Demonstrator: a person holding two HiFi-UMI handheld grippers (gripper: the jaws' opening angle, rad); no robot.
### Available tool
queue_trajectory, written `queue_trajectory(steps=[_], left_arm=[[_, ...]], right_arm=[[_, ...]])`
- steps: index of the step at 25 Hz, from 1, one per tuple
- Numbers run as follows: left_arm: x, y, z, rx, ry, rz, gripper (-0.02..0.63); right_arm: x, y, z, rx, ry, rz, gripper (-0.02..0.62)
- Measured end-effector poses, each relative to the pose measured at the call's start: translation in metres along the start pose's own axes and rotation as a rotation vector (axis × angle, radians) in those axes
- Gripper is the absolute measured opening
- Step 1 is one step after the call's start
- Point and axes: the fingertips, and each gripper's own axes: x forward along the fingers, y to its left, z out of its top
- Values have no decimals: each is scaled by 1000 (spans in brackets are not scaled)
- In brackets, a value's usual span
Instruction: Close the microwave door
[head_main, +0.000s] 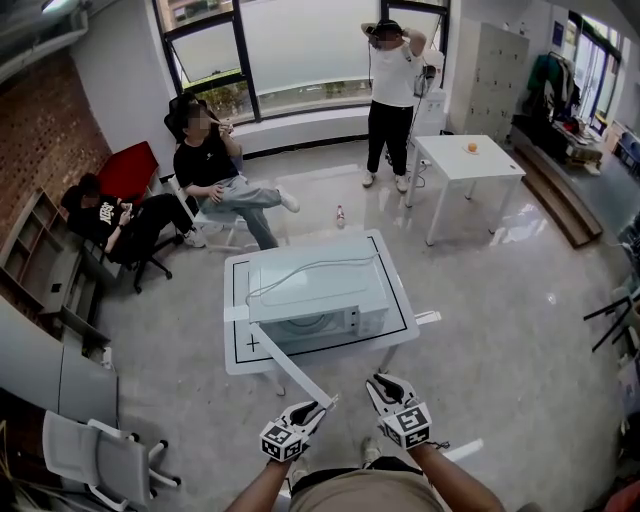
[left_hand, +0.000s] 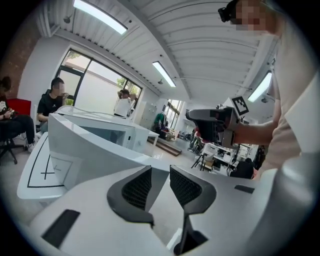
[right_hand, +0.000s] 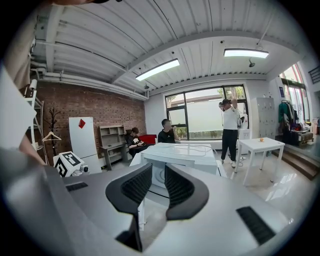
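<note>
The white microwave (head_main: 315, 295) stands on a white table (head_main: 240, 355) in front of me. Its door (head_main: 300, 375) is swung wide open and sticks out toward me as a thin white strip. My left gripper (head_main: 322, 408) is right at the door's free end, its jaws slightly apart. In the left gripper view the door (left_hand: 100, 150) runs in from the left up to the left gripper (left_hand: 160, 172), and I cannot tell whether they touch. My right gripper (head_main: 380, 385) hovers just right of the door, open and holding nothing. In the right gripper view the right gripper (right_hand: 157, 170) faces the microwave (right_hand: 180, 155).
Two people sit beyond the table (head_main: 210, 165) (head_main: 110, 220) and a third person (head_main: 393, 90) stands by the window. A small white table (head_main: 470, 160) with an orange on it is at the back right. A grey chair (head_main: 100, 455) stands at my lower left. A bottle (head_main: 340, 215) is on the floor.
</note>
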Motion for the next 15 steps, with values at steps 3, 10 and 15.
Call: queue_trajectory(steps=[3,10,15], left_arm=[[10,7,8,-26,-25,47,121],[39,18,24,-53,-51,137,121],[61,27,35,-49,-54,200,121]], right_arm=[[-4,-9,2,-2,-1,7,83],[-17,-36,3,-2,-8,2,83],[-21,-53,6,3,-14,-1,83]])
